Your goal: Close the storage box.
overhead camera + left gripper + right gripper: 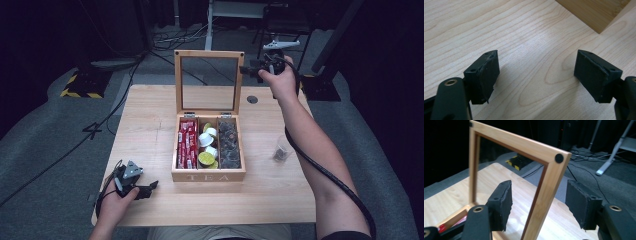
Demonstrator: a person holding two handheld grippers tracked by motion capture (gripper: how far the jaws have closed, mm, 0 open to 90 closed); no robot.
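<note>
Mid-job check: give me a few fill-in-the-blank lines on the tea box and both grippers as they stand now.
1. The tea box has its glass lid standing ____.
2. The lid's frame edge sits between the jaws of the ____ gripper.
3. The left gripper hovers over bare table with its jaws ____.

Missing words: open; right; open
</note>
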